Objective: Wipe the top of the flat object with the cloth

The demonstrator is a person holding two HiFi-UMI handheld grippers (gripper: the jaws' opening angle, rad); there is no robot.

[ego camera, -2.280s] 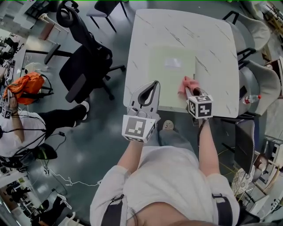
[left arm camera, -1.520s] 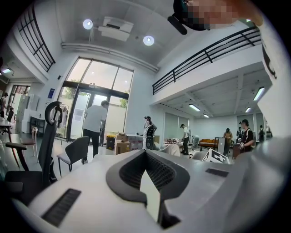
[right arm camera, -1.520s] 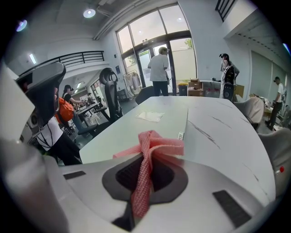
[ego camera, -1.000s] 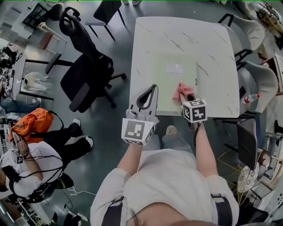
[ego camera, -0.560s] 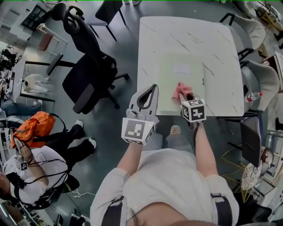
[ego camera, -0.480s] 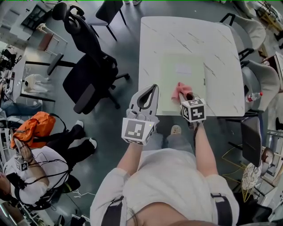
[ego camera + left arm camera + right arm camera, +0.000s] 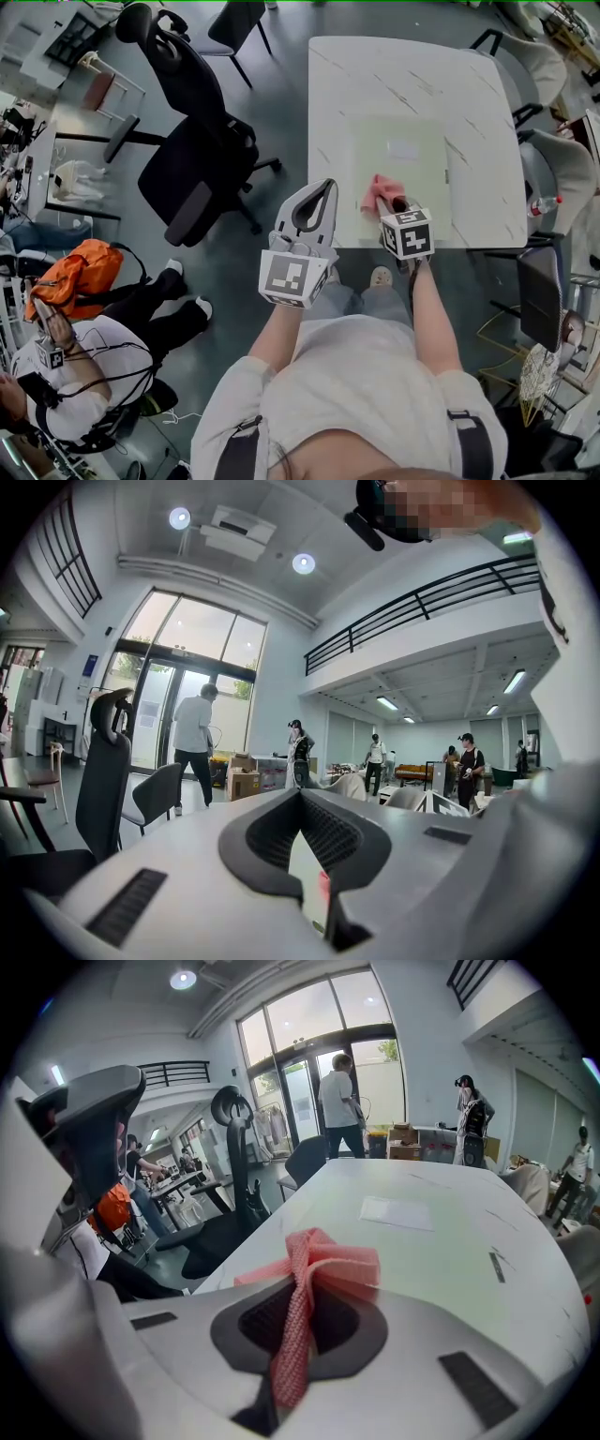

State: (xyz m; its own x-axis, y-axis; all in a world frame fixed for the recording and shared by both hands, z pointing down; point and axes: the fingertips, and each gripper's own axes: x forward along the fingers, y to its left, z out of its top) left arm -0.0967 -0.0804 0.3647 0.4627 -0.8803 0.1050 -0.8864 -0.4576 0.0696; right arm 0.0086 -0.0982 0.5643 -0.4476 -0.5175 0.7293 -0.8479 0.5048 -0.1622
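Note:
A pale green flat mat (image 7: pixel 417 183) with a white label (image 7: pixel 403 148) lies on the white marbled table (image 7: pixel 469 84). My right gripper (image 7: pixel 388 201) is shut on a pink cloth (image 7: pixel 377 191), which sits bunched over the mat's near left part. In the right gripper view the cloth (image 7: pixel 323 1260) hangs out between the jaws of the right gripper (image 7: pixel 309 1274), with the mat (image 7: pixel 450 1241) and the label (image 7: pixel 396 1211) beyond. My left gripper (image 7: pixel 323 187) is shut and holds nothing; it hovers at the table's near left edge. Its jaws meet at the tips in the left gripper (image 7: pixel 302 797) view.
A black office chair (image 7: pixel 192 164) stands left of the table, and grey chairs (image 7: pixel 553 178) stand at its right with a bottle (image 7: pixel 542 206). A seated person with an orange bag (image 7: pixel 66 281) is at lower left. Several people stand far off in the hall.
My right gripper has carried the pink cloth leftward along the mat's near edge, from its right side to its left. The left gripper has kept its pose.

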